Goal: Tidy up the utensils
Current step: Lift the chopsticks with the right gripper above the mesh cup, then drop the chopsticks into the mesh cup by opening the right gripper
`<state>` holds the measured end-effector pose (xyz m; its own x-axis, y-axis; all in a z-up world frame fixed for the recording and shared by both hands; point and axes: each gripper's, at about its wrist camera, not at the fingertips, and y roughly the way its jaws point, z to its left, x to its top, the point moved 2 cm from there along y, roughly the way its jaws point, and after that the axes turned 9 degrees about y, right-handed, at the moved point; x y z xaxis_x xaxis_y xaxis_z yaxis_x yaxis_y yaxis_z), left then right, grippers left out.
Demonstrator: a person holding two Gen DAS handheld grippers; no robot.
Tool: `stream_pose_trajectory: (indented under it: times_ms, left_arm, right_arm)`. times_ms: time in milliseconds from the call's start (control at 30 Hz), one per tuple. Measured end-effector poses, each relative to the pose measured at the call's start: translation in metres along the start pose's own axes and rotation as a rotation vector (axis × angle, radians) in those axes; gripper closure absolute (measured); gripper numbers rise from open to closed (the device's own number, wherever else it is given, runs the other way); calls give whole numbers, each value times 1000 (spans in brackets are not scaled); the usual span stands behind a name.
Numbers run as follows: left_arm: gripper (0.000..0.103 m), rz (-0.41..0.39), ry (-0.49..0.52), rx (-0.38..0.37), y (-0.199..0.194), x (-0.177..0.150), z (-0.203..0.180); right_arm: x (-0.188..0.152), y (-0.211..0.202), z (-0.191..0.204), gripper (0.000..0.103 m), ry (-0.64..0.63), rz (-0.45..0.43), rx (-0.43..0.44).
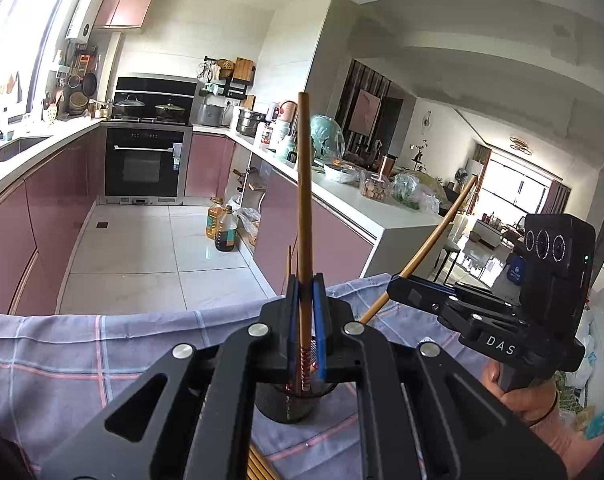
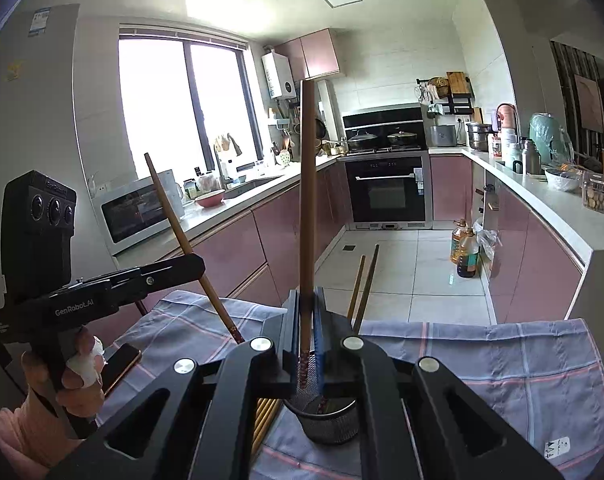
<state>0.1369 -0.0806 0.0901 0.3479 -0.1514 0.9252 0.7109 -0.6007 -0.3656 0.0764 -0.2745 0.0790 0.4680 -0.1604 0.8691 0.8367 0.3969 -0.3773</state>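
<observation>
My left gripper is shut on a brown chopstick held upright, its patterned lower end over a black mesh cup. My right gripper is shut on another brown chopstick, upright, its lower end in the mesh cup. Two more chopsticks stand in the cup. The right gripper also shows in the left wrist view, and the left gripper in the right wrist view. Loose chopsticks lie on the cloth beside the cup.
A blue checked cloth covers the table. A phone lies on it at the left. Beyond the table edge are pink kitchen cabinets, an oven and oil bottles on the floor.
</observation>
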Motion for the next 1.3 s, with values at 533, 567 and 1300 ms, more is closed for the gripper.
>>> stream_pose_trajectory:
  times_ms: [533,567,1300]
  left_arm:
    - [96,251,61,-1,67,-39,-2]
    - [96,265,60,2,70,-40,-1]
    - [79,330,12,30,100,-62,17]
  right_arm:
    - [-36,59,-18,97,21,224,-55]
    - [-38,62,-18,97,25,240,-54]
    - [-49,83,-41,86,120,243,-88]
